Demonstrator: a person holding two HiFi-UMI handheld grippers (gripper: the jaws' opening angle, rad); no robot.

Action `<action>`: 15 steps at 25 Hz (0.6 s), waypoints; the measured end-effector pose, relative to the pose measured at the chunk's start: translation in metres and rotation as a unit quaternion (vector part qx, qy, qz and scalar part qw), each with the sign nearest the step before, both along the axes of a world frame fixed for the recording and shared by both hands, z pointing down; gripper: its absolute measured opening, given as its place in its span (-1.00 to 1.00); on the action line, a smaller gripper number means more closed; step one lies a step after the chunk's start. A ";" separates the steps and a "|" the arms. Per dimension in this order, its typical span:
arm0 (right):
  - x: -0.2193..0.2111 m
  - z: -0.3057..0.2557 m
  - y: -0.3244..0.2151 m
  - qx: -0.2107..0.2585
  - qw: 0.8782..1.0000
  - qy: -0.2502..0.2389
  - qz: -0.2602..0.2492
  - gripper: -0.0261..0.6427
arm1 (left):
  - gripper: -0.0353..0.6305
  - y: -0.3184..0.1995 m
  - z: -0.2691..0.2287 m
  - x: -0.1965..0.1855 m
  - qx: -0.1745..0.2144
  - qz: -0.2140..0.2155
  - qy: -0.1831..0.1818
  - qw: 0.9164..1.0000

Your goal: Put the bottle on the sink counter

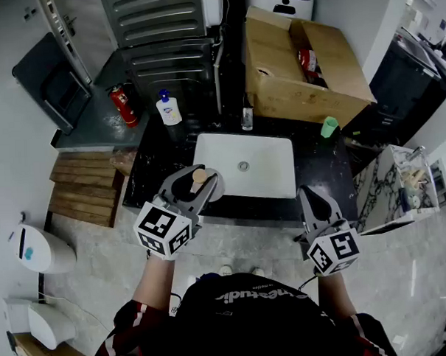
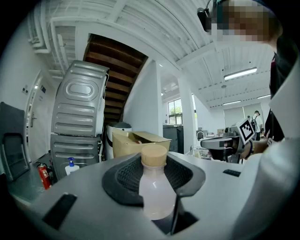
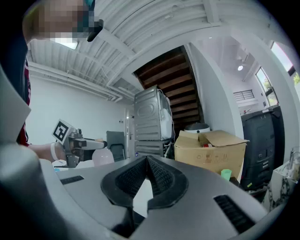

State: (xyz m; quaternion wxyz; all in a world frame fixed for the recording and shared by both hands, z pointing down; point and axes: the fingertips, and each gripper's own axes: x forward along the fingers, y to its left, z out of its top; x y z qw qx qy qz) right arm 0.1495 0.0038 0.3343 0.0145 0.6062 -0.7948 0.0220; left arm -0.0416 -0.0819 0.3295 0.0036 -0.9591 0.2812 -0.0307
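Observation:
A small translucent white bottle (image 2: 154, 194) with a tan cap stands upright between the pads of my left gripper (image 2: 154, 164), which is shut on it. In the head view the left gripper (image 1: 196, 181) holds the bottle (image 1: 201, 176) above the left edge of the white sink (image 1: 271, 182), by the black counter (image 1: 154, 163). My right gripper (image 1: 309, 195) hovers over the counter's front edge to the right of the sink. Its jaws touch at the tips with nothing between them (image 3: 146, 160). The right gripper view also shows the bottle (image 3: 103, 157) at its left.
On the counter stand a pump soap bottle (image 1: 168, 108) at back left, a small glass (image 1: 247, 118) behind the sink and a green cup (image 1: 329, 127) at right. A cardboard box (image 1: 299, 67) sits behind. A red fire extinguisher (image 1: 122, 104) stands at left.

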 end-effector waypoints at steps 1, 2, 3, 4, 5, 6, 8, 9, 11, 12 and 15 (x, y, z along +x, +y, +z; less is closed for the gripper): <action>0.001 0.001 -0.001 0.001 1.000 -0.001 0.001 -0.81 | -0.47 -0.001 0.000 0.001 0.000 0.000 0.000 1.000; 0.003 0.001 -0.002 0.001 1.000 -0.002 0.002 -0.81 | -0.47 -0.002 -0.001 0.001 0.000 0.000 0.001 1.000; 0.004 0.002 -0.003 0.002 1.000 -0.003 0.004 -0.81 | -0.47 -0.003 -0.001 0.002 0.000 0.000 0.001 1.000; 0.005 0.002 -0.004 0.002 1.000 -0.004 0.005 -0.81 | -0.47 -0.003 -0.001 0.002 0.000 0.000 0.001 1.000; 0.005 0.002 -0.005 0.002 1.000 -0.004 0.005 -0.81 | -0.47 -0.004 -0.001 0.003 0.001 0.000 0.001 1.000; 0.005 0.001 -0.005 0.002 1.000 -0.004 0.005 -0.81 | -0.47 -0.004 0.000 0.004 0.001 -0.001 0.001 1.000; 0.005 0.000 -0.005 0.002 1.000 -0.005 0.003 -0.81 | -0.47 -0.003 0.001 0.005 0.000 -0.002 0.002 1.000; 0.006 0.000 -0.005 0.002 1.000 -0.006 0.004 -0.81 | -0.47 -0.004 0.001 0.005 0.000 -0.002 0.002 1.000; 0.007 0.000 -0.005 0.003 1.000 -0.005 0.004 -0.81 | -0.47 -0.004 0.002 0.007 0.000 -0.001 0.002 1.000; 0.007 0.000 -0.005 0.004 1.000 -0.005 0.004 -0.81 | -0.47 -0.003 0.002 0.007 0.000 -0.001 0.002 1.000; 0.008 -0.001 -0.005 0.006 1.000 -0.002 0.003 -0.81 | -0.47 -0.002 0.004 0.008 0.000 -0.001 0.002 1.000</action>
